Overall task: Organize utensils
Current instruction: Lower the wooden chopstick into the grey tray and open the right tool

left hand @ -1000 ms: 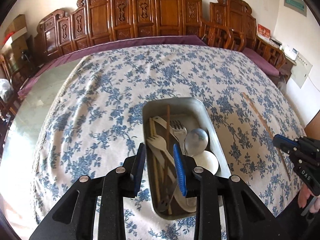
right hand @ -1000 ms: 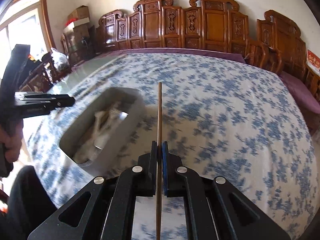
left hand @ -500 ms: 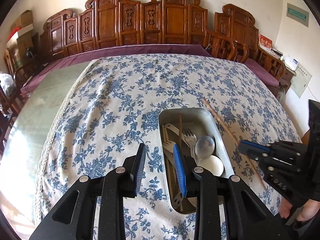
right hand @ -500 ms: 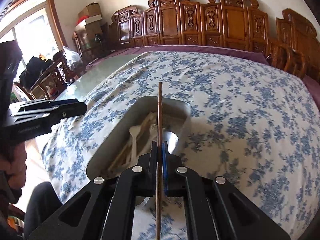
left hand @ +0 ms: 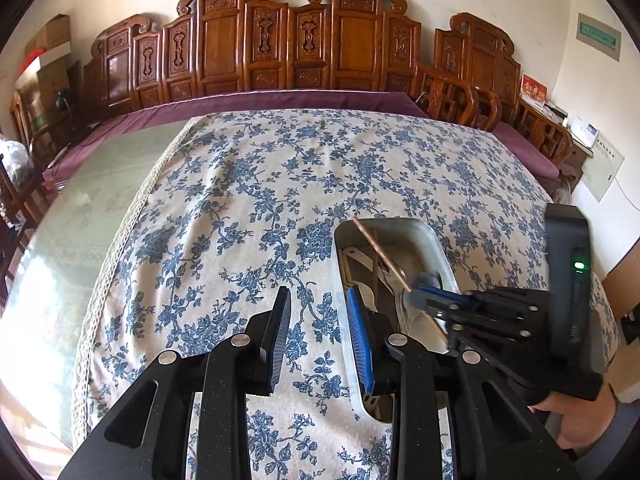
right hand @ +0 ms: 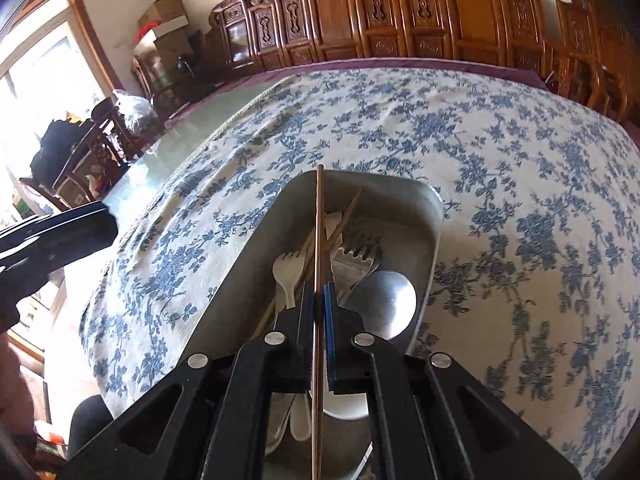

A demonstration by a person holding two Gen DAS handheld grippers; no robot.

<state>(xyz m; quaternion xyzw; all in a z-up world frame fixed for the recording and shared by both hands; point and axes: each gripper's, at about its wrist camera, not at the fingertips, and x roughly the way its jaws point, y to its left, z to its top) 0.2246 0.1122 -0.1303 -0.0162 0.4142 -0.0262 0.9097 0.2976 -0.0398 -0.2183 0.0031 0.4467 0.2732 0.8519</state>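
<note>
A metal tray [right hand: 416, 208] sits on the blue-flowered tablecloth and holds white plastic forks [right hand: 286, 272], a metal fork [right hand: 356, 256], a metal spoon [right hand: 380, 300] and chopsticks. My right gripper [right hand: 319, 292] is shut on a brown chopstick [right hand: 319, 216] and holds it lengthwise over the tray. In the left wrist view the tray [left hand: 432, 240] lies right of centre, with the right gripper [left hand: 424, 300] and chopstick [left hand: 376, 250] above it. My left gripper [left hand: 318, 328] is open and empty, over the cloth just left of the tray.
The tablecloth [left hand: 280, 184] covers most of a table; bare glass top [left hand: 92, 200] shows at the left. Carved wooden chairs [left hand: 320, 48] line the far side. A wall panel [left hand: 604, 168] is at the right.
My right gripper has carried the chopstick leftward from over the cloth to over the tray. My left gripper has shifted left, off the tray, and stayed open.
</note>
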